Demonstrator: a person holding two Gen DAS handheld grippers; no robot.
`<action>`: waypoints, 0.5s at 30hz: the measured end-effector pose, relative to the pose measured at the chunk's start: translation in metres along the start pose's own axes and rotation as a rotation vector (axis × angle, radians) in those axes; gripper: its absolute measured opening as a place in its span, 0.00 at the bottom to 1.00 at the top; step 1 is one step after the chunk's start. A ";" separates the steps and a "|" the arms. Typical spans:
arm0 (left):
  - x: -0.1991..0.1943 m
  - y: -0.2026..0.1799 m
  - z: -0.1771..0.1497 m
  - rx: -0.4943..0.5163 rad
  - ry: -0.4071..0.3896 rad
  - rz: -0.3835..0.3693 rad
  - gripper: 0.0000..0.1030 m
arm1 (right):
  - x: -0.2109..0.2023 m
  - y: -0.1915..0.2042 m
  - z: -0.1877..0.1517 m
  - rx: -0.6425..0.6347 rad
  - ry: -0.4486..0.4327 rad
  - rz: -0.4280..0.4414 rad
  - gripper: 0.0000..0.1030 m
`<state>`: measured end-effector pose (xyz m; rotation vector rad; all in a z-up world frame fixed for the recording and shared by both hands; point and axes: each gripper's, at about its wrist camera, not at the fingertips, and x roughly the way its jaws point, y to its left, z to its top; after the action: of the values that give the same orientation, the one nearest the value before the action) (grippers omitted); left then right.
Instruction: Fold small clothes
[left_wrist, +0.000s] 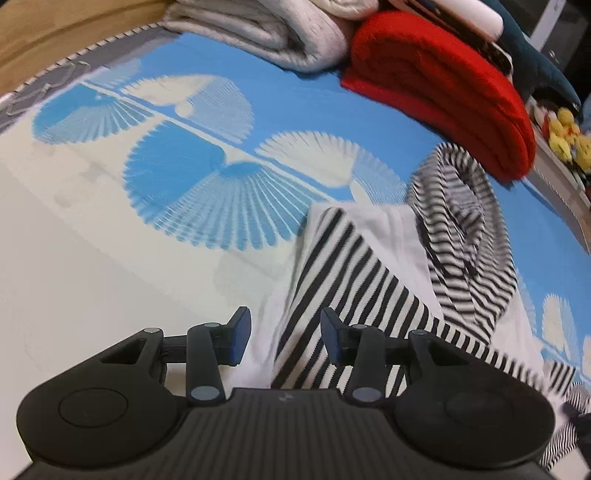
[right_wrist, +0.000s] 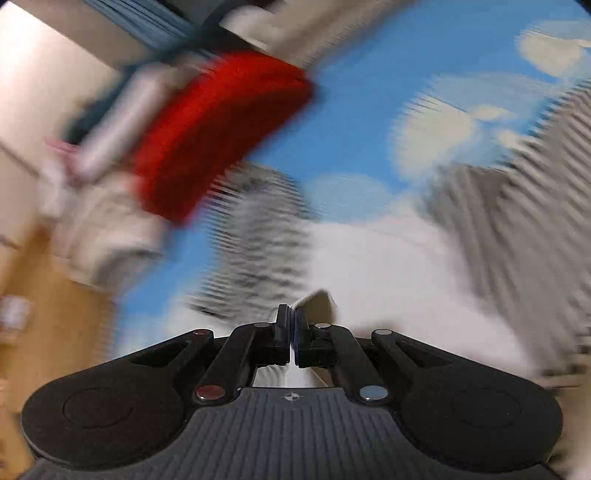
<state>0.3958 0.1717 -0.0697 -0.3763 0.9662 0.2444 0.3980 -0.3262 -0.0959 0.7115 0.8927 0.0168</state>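
A small black-and-white striped garment (left_wrist: 354, 280) with a white body and a finely striped hood (left_wrist: 469, 229) lies on the blue and cream mat (left_wrist: 192, 177). My left gripper (left_wrist: 286, 336) is open, its fingers on either side of the striped sleeve near its lower end. In the blurred right wrist view my right gripper (right_wrist: 291, 325) is shut on a white edge of the striped garment (right_wrist: 317, 297), lifted off the mat (right_wrist: 369, 74). The striped hood (right_wrist: 258, 236) shows just beyond it.
A folded red cloth (left_wrist: 439, 88) and a folded grey cloth (left_wrist: 266, 33) lie at the mat's far edge, with more stacked items behind. The red cloth (right_wrist: 221, 136) also shows blurred in the right wrist view. Wooden floor (left_wrist: 48, 26) lies beyond the mat.
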 end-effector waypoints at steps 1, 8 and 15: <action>0.002 -0.003 -0.002 0.010 0.010 -0.001 0.44 | 0.003 -0.008 -0.001 0.020 0.020 -0.036 0.01; 0.017 -0.002 -0.007 -0.003 0.060 -0.001 0.45 | 0.009 -0.006 -0.004 -0.017 0.061 -0.065 0.11; 0.023 0.005 -0.004 -0.026 0.062 0.022 0.44 | 0.030 0.001 -0.025 -0.115 0.194 -0.160 0.41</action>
<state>0.4039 0.1751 -0.0914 -0.3990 1.0295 0.2668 0.3993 -0.3026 -0.1268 0.5350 1.1239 -0.0052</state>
